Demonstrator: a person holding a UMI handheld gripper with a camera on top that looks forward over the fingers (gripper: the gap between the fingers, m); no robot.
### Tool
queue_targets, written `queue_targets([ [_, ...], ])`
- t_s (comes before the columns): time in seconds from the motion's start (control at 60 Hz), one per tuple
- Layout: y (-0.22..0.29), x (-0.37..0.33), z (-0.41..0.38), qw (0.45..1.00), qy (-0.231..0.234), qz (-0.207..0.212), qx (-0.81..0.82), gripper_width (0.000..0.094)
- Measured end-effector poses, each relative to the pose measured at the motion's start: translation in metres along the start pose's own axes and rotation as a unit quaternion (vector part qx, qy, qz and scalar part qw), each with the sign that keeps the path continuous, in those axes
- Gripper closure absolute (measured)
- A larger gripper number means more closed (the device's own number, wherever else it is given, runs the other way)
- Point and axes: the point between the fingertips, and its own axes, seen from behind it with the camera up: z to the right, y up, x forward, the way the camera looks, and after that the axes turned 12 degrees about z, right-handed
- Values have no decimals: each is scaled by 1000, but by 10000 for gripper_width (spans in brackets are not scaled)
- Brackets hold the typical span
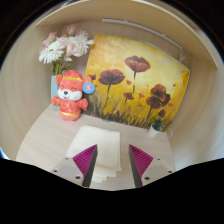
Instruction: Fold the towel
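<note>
A white towel (pixel 95 145) lies on the light wooden tabletop (pixel 45 135), folded into a layered stack with stepped edges near the fingers. My gripper (pixel 112 162) hovers over its near edge, open, with the magenta pads (pixel 85 157) apart. The towel's near part lies between and just ahead of the fingers, and neither pad presses on it.
A painting of dark red flowers on a yellow ground (pixel 138 88) leans at the back. A small red and white bear figure (pixel 70 96) stands left of it, beneath a bunch of pale flowers (pixel 65 45). A pale curved wall encloses the table.
</note>
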Motion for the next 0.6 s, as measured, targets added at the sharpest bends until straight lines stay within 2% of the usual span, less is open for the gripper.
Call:
queue_targets([
  [0.167, 71, -75, 4, 998, -15, 58, 28, 264],
  [0.267, 96, -126, -1, 995, -10, 86, 53, 243],
  [0.5, 108, -227, -12, 989, -6, 124, 80, 239],
  [0.6, 99, -255, -16, 988, -5, 126, 89, 239],
])
